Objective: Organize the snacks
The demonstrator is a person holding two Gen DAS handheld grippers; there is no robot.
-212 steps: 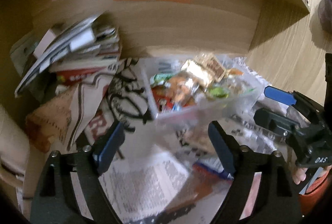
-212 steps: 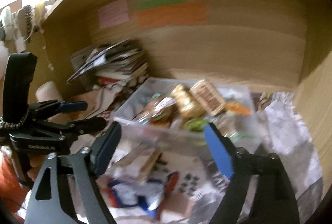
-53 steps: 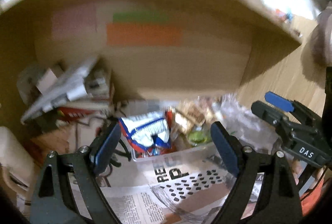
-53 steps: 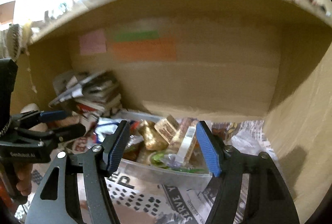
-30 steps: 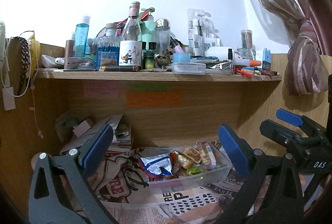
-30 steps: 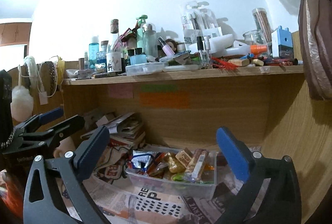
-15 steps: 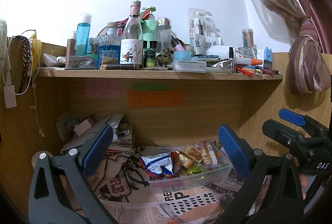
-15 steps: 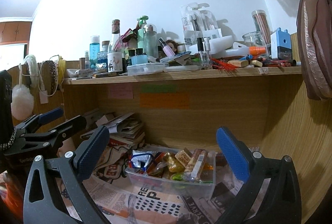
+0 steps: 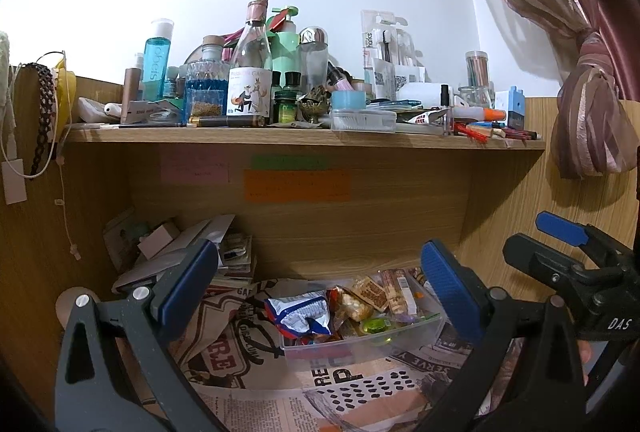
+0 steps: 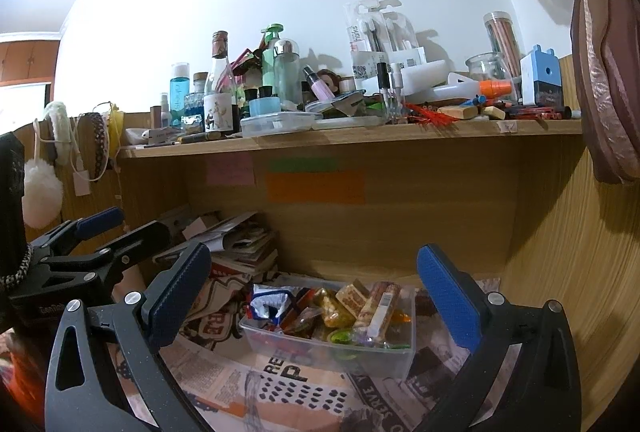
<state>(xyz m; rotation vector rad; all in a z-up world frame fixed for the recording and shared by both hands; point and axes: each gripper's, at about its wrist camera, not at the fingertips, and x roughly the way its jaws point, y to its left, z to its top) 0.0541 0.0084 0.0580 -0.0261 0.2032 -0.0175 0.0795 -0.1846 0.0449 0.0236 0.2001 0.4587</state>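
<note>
A clear plastic box (image 9: 400, 336) (image 10: 372, 356) full of wrapped snacks stands on newspaper in the lower shelf bay. A blue and white chip bag (image 9: 300, 314) (image 10: 268, 302) lies at its left end, with snack bars (image 10: 380, 306) at its right. My left gripper (image 9: 320, 288) is open and empty, held back from the box. My right gripper (image 10: 314, 292) is open and empty too, also back from the box. Each gripper shows at the edge of the other's view.
A stack of magazines and papers (image 9: 200, 252) (image 10: 240, 244) lies left of the box. The upper shelf (image 9: 304, 136) (image 10: 360, 136) is crowded with bottles and jars. Coloured sticky notes (image 9: 296, 184) are on the back panel. A tied curtain (image 9: 588, 112) hangs at right.
Both grippers pulled back and up from close over the box to a wide view of the shelf. The chip bag, earlier on the newspaper, now lies in the box. Over the last second nothing moved.
</note>
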